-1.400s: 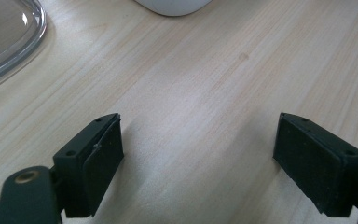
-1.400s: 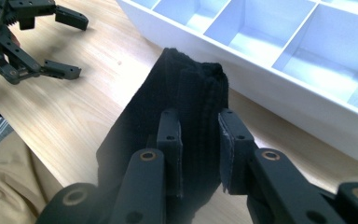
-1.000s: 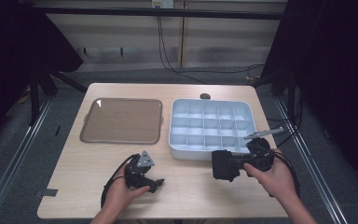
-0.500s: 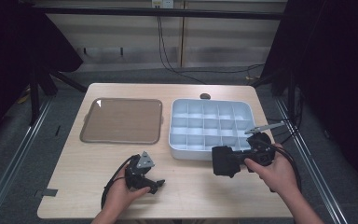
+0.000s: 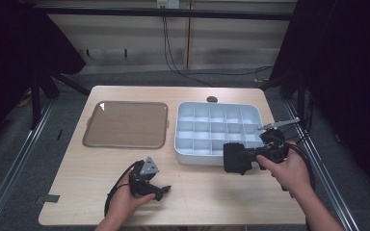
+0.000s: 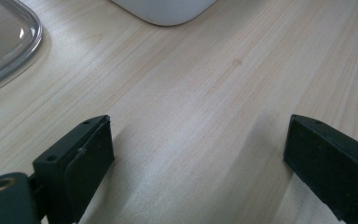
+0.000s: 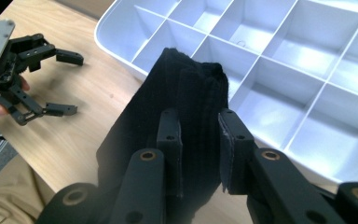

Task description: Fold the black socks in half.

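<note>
Pale wood grain covers the surface point(image 5: 212, 192), which stands on a grey floor with dark curtains at both sides and cables trailing down behind it. On the far left part lies a clear shallow tray point(image 5: 126, 124), and to its right sits a white box point(image 5: 217, 127) divided into many small compartments, none of which holds anything that can be seen. The right tongs point(image 5: 236, 159), held in the person's right hand point(image 5: 284, 168), are clamped on a folded black cloth point(image 5: 233, 158); the right gripper view shows the two pads pressing the ribbed cloth point(image 7: 186, 107) from both sides, with its top edge standing up above them. The cloth hangs at the near edge of the white box point(image 7: 279, 70), over its front wall, just above the bare wood. The left tongs point(image 5: 161, 188) rest low over the surface near the front edge, well apart from the cloth, held by the left hand point(image 5: 125, 204). Their jaws have just been opening and now stand wide, with nothing between them but wood, as the left gripper view shows. A corner of the white box point(image 6: 165, 11) and the rim of the tray point(image 6: 14, 51) lie farther ahead of them.
</note>
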The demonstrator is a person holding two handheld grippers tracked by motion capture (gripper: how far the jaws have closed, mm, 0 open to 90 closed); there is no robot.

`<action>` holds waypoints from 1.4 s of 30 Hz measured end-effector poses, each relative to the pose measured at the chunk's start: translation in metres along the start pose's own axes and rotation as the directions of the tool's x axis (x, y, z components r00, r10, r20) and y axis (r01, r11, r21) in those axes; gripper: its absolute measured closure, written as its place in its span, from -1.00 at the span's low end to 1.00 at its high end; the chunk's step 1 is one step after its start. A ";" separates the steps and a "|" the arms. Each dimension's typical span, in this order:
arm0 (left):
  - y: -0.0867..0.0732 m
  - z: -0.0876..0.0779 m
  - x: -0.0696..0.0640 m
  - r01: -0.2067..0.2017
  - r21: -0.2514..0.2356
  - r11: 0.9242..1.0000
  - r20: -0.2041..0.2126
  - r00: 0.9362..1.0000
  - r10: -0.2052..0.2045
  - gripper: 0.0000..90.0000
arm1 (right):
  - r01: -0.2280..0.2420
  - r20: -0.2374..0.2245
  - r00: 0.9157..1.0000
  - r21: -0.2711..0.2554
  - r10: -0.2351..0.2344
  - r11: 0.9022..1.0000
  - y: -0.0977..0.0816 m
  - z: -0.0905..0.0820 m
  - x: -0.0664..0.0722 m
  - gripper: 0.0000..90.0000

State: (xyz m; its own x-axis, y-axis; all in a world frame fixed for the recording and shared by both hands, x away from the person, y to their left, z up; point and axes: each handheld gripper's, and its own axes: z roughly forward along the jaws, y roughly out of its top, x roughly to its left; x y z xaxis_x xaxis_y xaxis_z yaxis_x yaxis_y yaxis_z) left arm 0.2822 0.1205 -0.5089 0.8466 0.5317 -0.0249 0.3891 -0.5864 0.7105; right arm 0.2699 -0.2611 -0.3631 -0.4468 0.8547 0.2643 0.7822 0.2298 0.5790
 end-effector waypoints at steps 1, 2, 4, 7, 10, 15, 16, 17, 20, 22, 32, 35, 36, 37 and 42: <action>0.000 0.000 0.000 0.000 -0.001 1.000 0.000 1.000 0.000 -0.83 | 0.001 0.004 1.000 -0.003 -0.001 1.000 0.001 -0.001 -0.001 0.63; 0.000 0.000 0.000 0.000 0.000 1.000 0.000 1.000 0.000 -0.83 | 0.000 0.010 1.000 -0.005 0.000 1.000 0.002 -0.001 -0.002 0.63; 0.000 0.000 0.000 0.001 -0.001 1.000 0.000 1.000 -0.001 -0.83 | -0.002 0.014 1.000 -0.010 0.003 1.000 0.003 -0.002 -0.004 0.63; 0.000 0.001 -0.001 0.010 -0.008 1.000 0.000 1.000 -0.010 -0.83 | -0.008 0.022 1.000 -0.014 0.008 1.000 0.006 -0.004 -0.008 0.63; 0.000 0.001 -0.001 0.010 -0.008 1.000 0.000 1.000 -0.010 -0.83 | -0.012 0.032 0.999 -0.014 0.012 1.000 0.008 -0.004 -0.012 0.63; 0.000 0.001 -0.001 0.008 -0.007 1.000 0.000 1.000 -0.008 -0.84 | -0.029 0.052 0.998 -0.015 0.030 0.999 0.010 -0.003 -0.020 0.63; 0.000 0.001 -0.001 0.008 -0.007 1.000 0.001 1.000 -0.008 -0.84 | -0.031 0.057 0.998 -0.016 0.032 0.999 0.011 -0.003 -0.021 0.63; 0.000 0.001 -0.001 0.008 -0.007 1.000 0.000 1.000 -0.008 -0.84 | -0.034 0.060 0.998 -0.016 0.035 0.999 0.011 -0.003 -0.023 0.63; 0.000 0.001 -0.001 0.010 -0.009 1.000 0.001 1.000 -0.010 -0.84 | -0.042 0.068 0.997 -0.018 0.044 0.999 0.013 -0.003 -0.027 0.63; 0.000 0.001 -0.001 0.010 -0.009 1.000 0.001 1.000 -0.010 -0.84 | -0.047 0.075 0.996 -0.017 0.048 0.999 0.014 -0.003 -0.030 0.63; 0.000 0.001 0.000 0.005 -0.008 1.000 -0.002 1.000 -0.005 -0.84 | -0.075 0.118 0.990 -0.007 0.075 0.997 0.019 -0.003 -0.049 0.63; 0.000 0.001 0.000 0.007 -0.008 1.000 0.001 1.000 -0.007 -0.84 | -0.088 0.126 0.988 -0.002 0.087 0.996 0.020 -0.002 -0.056 0.63; 0.000 0.001 0.000 0.007 -0.008 1.000 0.001 1.000 -0.007 -0.84 | -0.090 0.129 0.988 -0.003 0.089 0.996 0.019 -0.002 -0.058 0.63; 0.000 0.001 0.000 0.005 -0.008 1.000 -0.002 1.000 -0.005 -0.84 | -0.094 0.132 0.987 -0.004 0.094 0.996 0.019 -0.001 -0.060 0.63; 0.000 0.001 0.000 0.005 -0.008 1.000 -0.001 1.000 -0.005 -0.84 | -0.107 0.146 0.984 0.002 0.106 0.994 0.017 0.003 -0.070 0.63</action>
State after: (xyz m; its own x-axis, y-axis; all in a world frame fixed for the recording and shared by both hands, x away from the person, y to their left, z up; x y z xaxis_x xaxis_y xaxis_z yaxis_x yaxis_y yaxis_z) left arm 0.2821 0.1199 -0.5093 0.8441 0.5354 -0.0278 0.3908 -0.5789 0.7157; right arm 0.3154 -0.3154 -0.3737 -0.2935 0.9329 0.2089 0.8265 0.1378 0.5458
